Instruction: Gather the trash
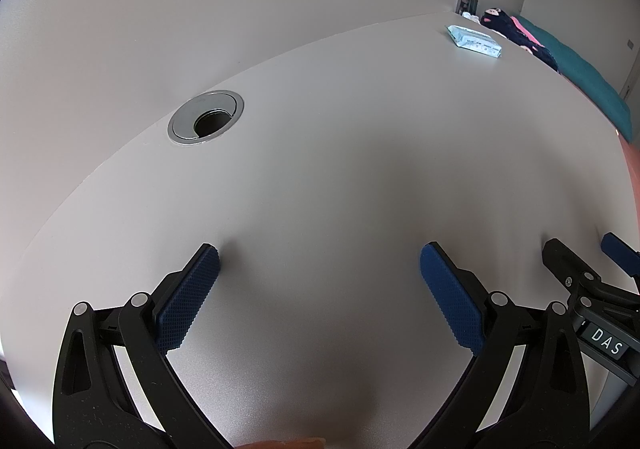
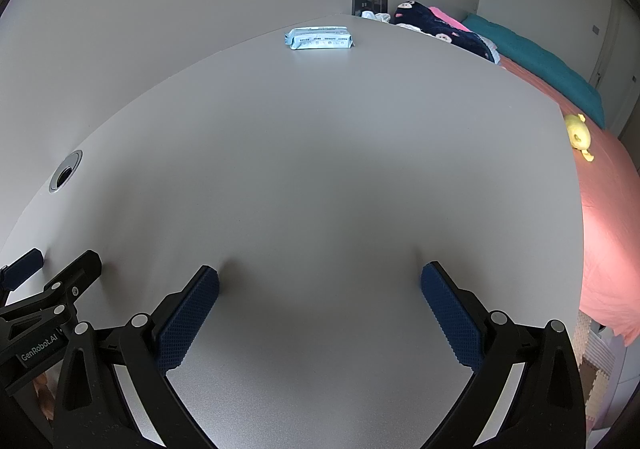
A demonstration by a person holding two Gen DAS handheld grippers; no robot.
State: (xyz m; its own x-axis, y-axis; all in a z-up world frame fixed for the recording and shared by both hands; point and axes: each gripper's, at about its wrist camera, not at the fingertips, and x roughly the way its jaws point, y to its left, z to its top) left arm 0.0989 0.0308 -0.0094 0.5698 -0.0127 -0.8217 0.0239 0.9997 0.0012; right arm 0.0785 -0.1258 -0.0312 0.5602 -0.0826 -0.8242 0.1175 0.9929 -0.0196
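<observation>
left wrist: left hand-held gripper [image 1: 320,253] spread wide, nothing between its blue textured pads, low over pale grey worktop [image 1: 340,153] | light-blue plastic wipes packet [image 1: 474,41] lies far off near the back edge | round metal cable grommet [image 1: 206,117] at left || right wrist: right hand-held gripper [image 2: 320,275] spread wide, holding nothing | same packet [image 2: 319,38] far ahead | pink bed [image 2: 604,217] at right, yellow soft toy [image 2: 579,136] on it

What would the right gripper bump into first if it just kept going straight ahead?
Probably the light blue packet. The right gripper is open with nothing between its fingers, pointing across bare grey table toward the packet at the far edge. Depth is hard to judge, so it might pass slightly beside it.
</observation>
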